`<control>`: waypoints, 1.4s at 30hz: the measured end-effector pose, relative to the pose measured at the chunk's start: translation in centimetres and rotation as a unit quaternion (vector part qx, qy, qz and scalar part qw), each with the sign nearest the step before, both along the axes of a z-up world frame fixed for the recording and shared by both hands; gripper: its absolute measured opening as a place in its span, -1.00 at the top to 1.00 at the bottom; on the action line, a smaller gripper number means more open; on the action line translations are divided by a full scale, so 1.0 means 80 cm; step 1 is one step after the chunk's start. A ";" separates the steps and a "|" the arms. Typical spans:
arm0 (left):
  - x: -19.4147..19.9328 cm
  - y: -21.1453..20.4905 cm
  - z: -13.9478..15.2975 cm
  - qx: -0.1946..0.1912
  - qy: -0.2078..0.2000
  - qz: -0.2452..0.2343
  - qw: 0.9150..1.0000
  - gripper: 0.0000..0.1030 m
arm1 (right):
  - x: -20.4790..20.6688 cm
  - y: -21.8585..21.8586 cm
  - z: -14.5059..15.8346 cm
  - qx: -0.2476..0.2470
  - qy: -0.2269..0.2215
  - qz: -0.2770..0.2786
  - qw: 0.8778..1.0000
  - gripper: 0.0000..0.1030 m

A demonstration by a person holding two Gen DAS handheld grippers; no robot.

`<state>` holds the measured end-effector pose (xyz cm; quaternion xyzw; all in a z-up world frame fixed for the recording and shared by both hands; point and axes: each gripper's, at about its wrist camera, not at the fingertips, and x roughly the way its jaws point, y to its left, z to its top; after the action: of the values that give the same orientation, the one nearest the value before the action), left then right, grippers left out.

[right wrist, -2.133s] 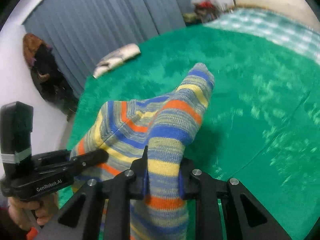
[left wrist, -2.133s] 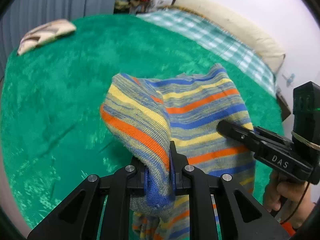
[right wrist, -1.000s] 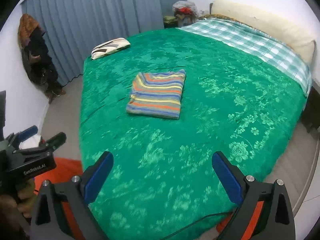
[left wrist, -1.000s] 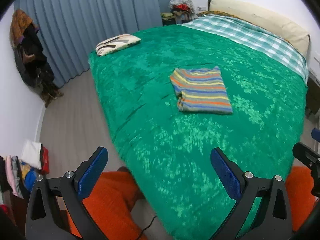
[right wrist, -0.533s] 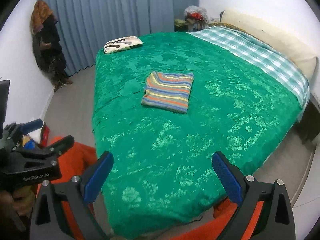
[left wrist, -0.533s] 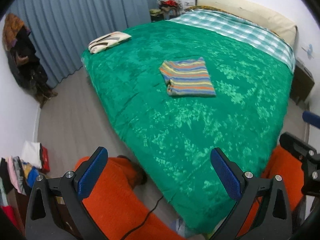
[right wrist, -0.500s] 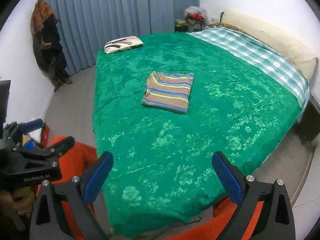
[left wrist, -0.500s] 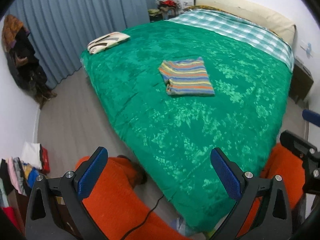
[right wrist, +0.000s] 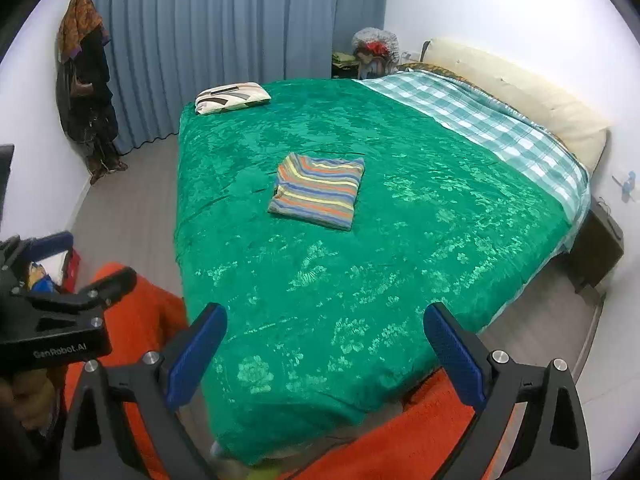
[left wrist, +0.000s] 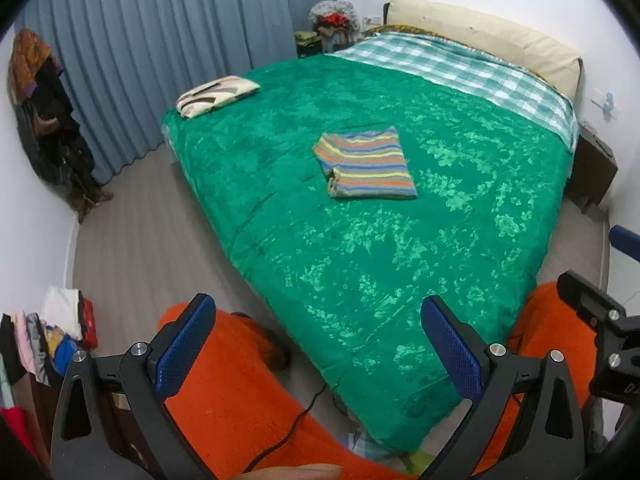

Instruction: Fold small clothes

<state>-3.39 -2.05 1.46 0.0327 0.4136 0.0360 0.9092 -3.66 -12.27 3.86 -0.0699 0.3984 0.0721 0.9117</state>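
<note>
Both grippers held wide open and empty, well back from the bed.

Left gripper (left wrist: 318, 340) and right gripper (right wrist: 326, 342) are each seen with two blue-padded fingers spread apart, nothing between them. One striped garment (left wrist: 366, 164) is laid folded as a flat rectangle near the middle of the green bedspread (left wrist: 360, 260), banded in orange, yellow, blue and grey. One patterned pillow (left wrist: 216, 95) is set at the far corner by the blue curtains (right wrist: 224, 40). Nothing is seen between grippers and garment.
</note>
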 end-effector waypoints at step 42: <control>-0.008 -0.012 0.011 0.008 -0.007 -0.003 1.000 -0.99 | -0.024 -0.016 0.007 -0.018 -0.007 -0.017 1.000 -0.90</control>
<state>-4.00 -3.01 2.32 0.0410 0.4067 0.0367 0.9119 -5.58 -13.54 4.40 -0.0803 0.3945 0.0490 0.9141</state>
